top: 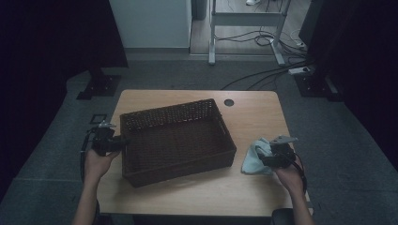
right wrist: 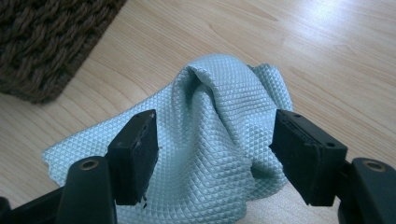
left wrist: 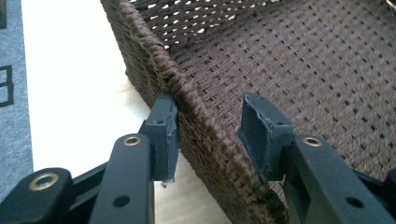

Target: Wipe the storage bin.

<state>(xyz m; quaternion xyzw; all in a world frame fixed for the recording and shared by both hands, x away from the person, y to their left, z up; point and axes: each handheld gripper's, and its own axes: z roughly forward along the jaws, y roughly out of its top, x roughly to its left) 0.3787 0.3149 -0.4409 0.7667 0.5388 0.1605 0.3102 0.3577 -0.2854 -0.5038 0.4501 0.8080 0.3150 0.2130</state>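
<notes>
Left tongs [left wrist: 210,135]: black jaws astride the basket [left wrist: 299,70] wall, one pad outside, one inside. Outer pad touches the braided rim; inner pad shows a gap to the weave, so a firm clamp can't be confirmed by eye, though the jaws stand closed down on the wall. Basket is dark brown wicker, rectangular, open-mesh weave on the walls, tighter weave on the floor, thick rope-like rim. It sits mid-desk, stretching away from the left tongs.

Right tongs [right wrist: 217,154]: jaws parted around a bunched-up cloth [right wrist: 219,140], pads not pressing it. Cloth is pale blue-green, diamond-waffle texture, humped into a soft peak between the jaws, flat edges spread on the desk [right wrist: 303,56]. Basket corner is just beyond the cloth.

Desk: light wood grain, rounded corners, round cable hole at the far edge.
</notes>
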